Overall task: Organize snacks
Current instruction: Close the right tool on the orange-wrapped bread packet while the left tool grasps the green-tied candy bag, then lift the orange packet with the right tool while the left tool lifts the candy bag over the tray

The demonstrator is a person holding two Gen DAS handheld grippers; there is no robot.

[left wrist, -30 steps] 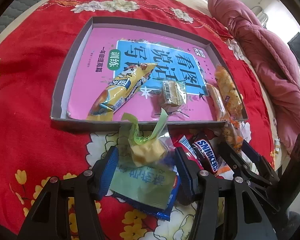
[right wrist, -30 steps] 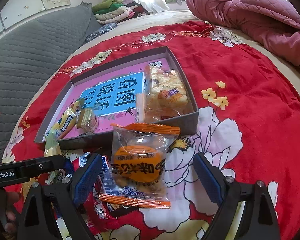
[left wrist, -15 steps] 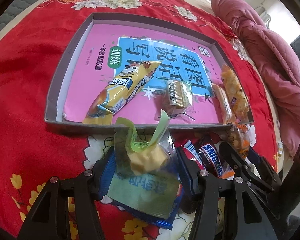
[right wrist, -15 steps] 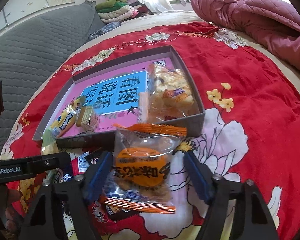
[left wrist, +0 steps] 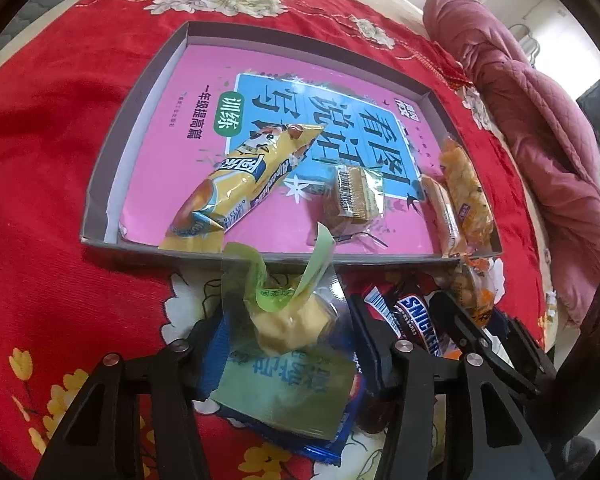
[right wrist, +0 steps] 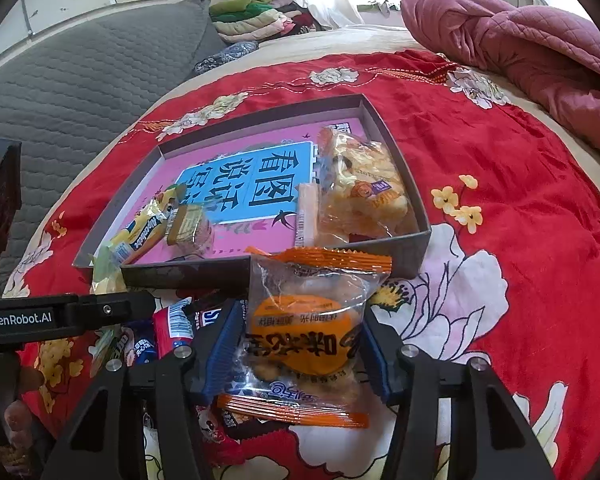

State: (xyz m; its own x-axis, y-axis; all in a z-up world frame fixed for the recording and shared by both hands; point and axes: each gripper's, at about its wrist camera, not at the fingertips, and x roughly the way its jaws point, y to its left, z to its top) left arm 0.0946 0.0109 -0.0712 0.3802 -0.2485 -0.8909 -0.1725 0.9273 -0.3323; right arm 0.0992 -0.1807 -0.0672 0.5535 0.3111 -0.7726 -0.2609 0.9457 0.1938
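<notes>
My left gripper (left wrist: 286, 346): jaws closing around the clear-and-green plastic packet with a yellow cake inside (left wrist: 288, 316); its blue pads sit at the packet's sides, and I judge they are just taking hold.
My right gripper (right wrist: 300, 356): jaws closing on the clear cellophane packet with orange crimped ends and a round orange label (right wrist: 306, 332); the blue pads look to be touching both its edges.
Surface: a red satin bedspread with embroidered white and yellow flowers (right wrist: 520, 152), soft and slippery by the look of it.
Room: a rumpled pink quilt (right wrist: 512, 36) far right, a grey quilted cover (right wrist: 80, 76) far left, folded clothes by the window.
Tray: a shallow grey cardboard box lid lined with a pink and blue printed sheet (left wrist: 100, 168), just beyond both packets.
Already in the tray: a long yellow foil bar (left wrist: 244, 180), a large clear bag of golden crackers (right wrist: 360, 196) at the right wall, a small brown wafer (left wrist: 354, 196).
Loose pile: a brown Snickers bar (left wrist: 416, 320) and a blue packet (left wrist: 300, 392) lying under my left packet.
Risk, grip: crinkly film could slide out if the pads catch only air-filled wrapper.
Risk, pile: the blue packet may lift along and drop.
Risk, tray: its near wall could snag a packet carried low.
</notes>
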